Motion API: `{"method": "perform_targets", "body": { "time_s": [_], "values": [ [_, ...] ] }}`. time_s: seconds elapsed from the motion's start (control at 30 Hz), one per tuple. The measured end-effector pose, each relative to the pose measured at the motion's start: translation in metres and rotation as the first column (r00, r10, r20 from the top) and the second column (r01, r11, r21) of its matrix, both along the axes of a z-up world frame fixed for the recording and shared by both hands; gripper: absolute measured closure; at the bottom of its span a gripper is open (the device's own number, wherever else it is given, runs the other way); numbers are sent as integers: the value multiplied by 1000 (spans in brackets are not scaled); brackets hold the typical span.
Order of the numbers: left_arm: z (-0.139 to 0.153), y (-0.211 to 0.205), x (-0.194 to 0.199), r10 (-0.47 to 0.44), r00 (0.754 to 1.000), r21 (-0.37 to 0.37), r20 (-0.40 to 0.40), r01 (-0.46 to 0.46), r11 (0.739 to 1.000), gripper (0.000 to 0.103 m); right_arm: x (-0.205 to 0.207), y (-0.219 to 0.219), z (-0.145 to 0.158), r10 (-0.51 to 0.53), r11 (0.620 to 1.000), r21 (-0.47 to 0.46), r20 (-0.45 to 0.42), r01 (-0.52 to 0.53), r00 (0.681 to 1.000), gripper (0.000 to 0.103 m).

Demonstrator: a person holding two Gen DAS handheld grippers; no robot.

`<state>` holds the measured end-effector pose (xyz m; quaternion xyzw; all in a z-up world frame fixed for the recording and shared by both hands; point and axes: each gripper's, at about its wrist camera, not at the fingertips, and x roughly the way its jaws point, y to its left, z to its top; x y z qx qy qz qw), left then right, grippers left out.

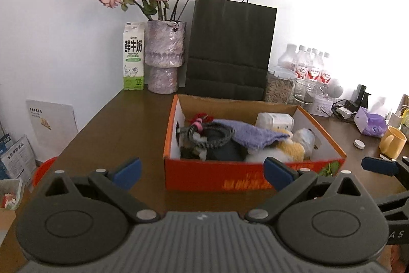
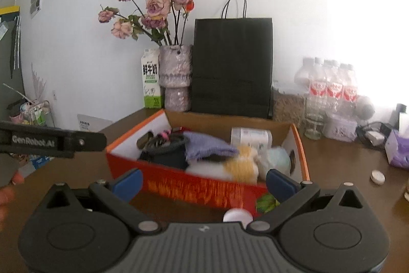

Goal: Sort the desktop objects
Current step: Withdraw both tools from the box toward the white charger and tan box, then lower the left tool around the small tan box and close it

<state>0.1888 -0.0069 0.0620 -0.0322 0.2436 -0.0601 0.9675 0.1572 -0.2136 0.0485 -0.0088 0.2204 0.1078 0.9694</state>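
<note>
Facing the orange cardboard box (image 1: 230, 170) from the near side of the brown table (image 1: 122, 124), the left gripper (image 1: 202, 170) hangs with its 2 blue-padded jaws spread wide and nothing between them. The right gripper (image 2: 203, 179) is likewise spread open and empty, close to the box's front wall, where blurred yellow lettering cannot be read. A white round cap (image 2: 237, 216) lies on the table just inside the right gripper's reach, near its right finger.

The box holds the sorted things: a coiled grey cable (image 1: 212, 136) with a pink tie, a lilac cloth (image 1: 253, 136) draped over a dark pouch, a white labelled bottle (image 1: 274, 119) on its side, and a white-and-orange plush toy (image 1: 278, 151).

Behind the box stand a milk carton (image 1: 133, 55) printed "鲜牛奶" and "FRESH MILK", a mottled purple vase (image 1: 165, 55) of faded roses, and a black paper bag (image 1: 230, 50). To the right are red-labelled water bottles (image 1: 314, 65), a yellow mug (image 1: 392, 142) and another small white cap (image 1: 359, 144). In the right wrist view, "GenRobot.AI" reads on the other gripper's black body (image 2: 51, 141).
</note>
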Motion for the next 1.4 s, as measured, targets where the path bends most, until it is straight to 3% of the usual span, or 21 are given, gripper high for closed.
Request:
{"method": "perform_targets", "body": {
  "time_s": [0.2,0.37,0.6,0.87,1.1,1.17,1.23,1.4],
  "values": [
    [-14,11,-35,16,1000,-23,8,-16,1000,0,-32,-2,-16,-9,1000,0,-13,9,1000,0],
    [-26,13,-57,41,999,16,15,-41,999,0,-53,-4,-27,-11,1000,0,-28,11,1000,0],
    [-49,19,-78,66,997,2,-31,-66,998,0,-73,-6,-46,-32,999,-5,-65,31,997,0],
    [-77,16,-85,53,995,91,-88,-45,995,0,-78,-12,-69,-58,998,-3,-131,58,990,0],
    [-86,7,-84,34,995,136,-90,-21,990,0,-76,-10,-76,-51,999,-3,-143,51,988,0],
    [-89,6,-82,23,994,138,-104,-9,990,6,-76,-9,-77,-48,999,-2,-146,49,988,0],
    [-91,6,-80,18,992,136,-123,-1,991,22,-75,-9,-78,-48,999,-1,-150,48,988,0],
    [-97,7,-76,1,989,118,-149,17,993,43,-72,-7,-81,-44,999,-3,-162,44,986,0]
  ]
}}
